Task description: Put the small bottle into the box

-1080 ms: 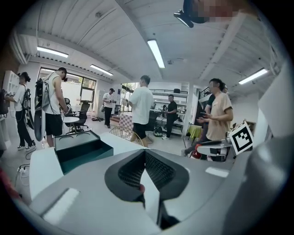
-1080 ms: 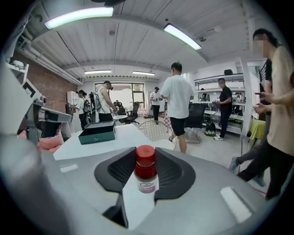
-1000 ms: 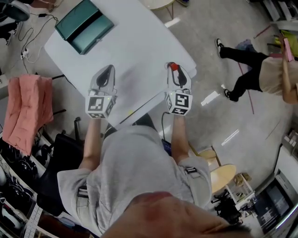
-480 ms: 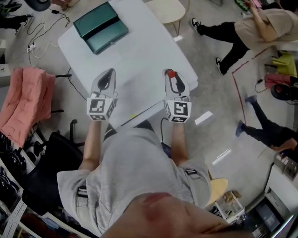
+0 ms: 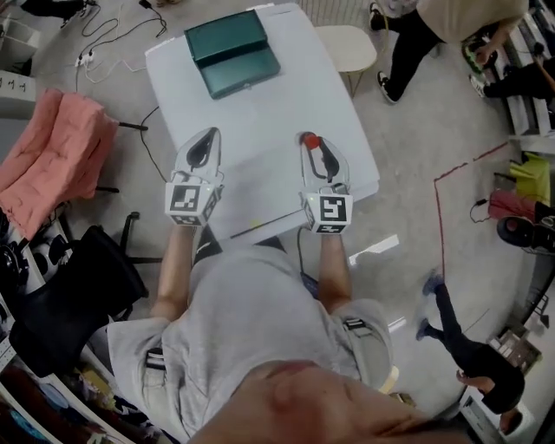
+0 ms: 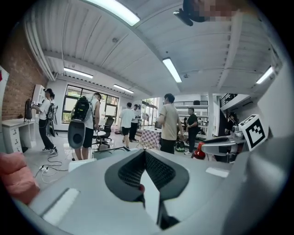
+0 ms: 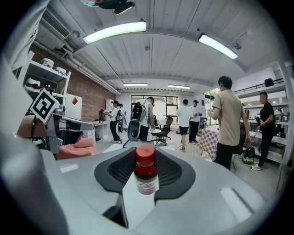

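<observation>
A small bottle (image 5: 310, 140) with a red cap (image 7: 145, 153) stands upright between the pads of my right gripper (image 5: 312, 146), which is shut on it above the white table (image 5: 260, 121). The dark green box (image 5: 232, 50) lies with its lid swung open at the table's far end, well ahead of both grippers. My left gripper (image 5: 206, 137) hovers level with the right one, to its left, jaw tips together with nothing between them. In the left gripper view the right gripper (image 6: 220, 147) and the bottle (image 6: 200, 153) show at the right.
A pink cloth (image 5: 52, 156) hangs left of the table, with a black chair (image 5: 69, 295) nearer me. A beige stool (image 5: 345, 43) stands by the far right corner. People (image 5: 451, 26) move about on the floor to the right. Cables (image 5: 121, 35) lie at the far left.
Both grippers have risen and moved forward over the table toward the green box, the bottle still held in the right one. The people on the floor have walked on.
</observation>
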